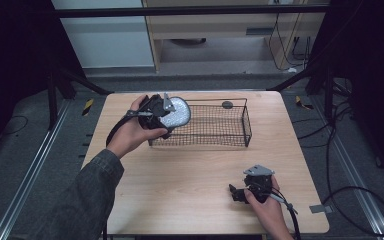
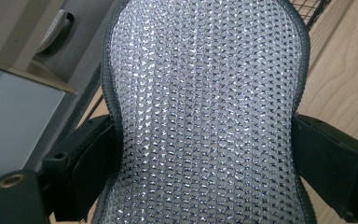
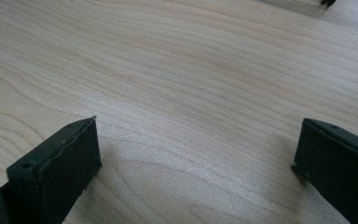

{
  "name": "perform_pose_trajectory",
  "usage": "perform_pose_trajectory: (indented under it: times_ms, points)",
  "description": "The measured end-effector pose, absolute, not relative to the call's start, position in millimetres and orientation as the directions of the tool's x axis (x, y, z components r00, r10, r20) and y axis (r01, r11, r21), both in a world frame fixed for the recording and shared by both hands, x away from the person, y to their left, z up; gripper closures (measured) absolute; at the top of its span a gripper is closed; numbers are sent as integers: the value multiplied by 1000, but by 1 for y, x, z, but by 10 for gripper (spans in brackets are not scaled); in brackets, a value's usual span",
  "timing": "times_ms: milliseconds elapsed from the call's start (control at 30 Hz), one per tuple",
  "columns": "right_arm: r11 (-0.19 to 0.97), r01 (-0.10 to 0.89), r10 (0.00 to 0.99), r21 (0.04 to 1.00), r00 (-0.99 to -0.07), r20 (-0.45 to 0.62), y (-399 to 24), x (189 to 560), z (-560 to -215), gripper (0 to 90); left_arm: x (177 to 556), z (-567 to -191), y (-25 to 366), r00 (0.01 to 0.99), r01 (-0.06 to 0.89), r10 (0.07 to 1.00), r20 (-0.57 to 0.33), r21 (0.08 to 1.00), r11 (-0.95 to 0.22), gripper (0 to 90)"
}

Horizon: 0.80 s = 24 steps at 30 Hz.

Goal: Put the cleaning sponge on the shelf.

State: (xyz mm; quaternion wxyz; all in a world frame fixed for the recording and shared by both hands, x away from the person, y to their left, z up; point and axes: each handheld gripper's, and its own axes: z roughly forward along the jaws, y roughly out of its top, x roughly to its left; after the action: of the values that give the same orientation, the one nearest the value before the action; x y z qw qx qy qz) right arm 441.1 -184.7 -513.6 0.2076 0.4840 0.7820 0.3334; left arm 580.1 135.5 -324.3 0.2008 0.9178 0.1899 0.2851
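Small dark disc beyond basket, on table.

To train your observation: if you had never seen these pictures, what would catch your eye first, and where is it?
First the glittering silver pad, clamped in the left gripper over the left end of the black wire basket; the left gripper view shows its sparkly weave between both jaws. Next, the right gripper low at the table's near right, jaws wide apart over bare wood.
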Motion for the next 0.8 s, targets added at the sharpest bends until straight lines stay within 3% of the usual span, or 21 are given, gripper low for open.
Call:
perform_pose_trajectory:
  times_ms: [800]
  points:
    - [310, 617, 895, 723, -447, -2, -185, 441, -514, 5, 595, -318, 127, 757, 207, 440, 482, 462, -862, 85]
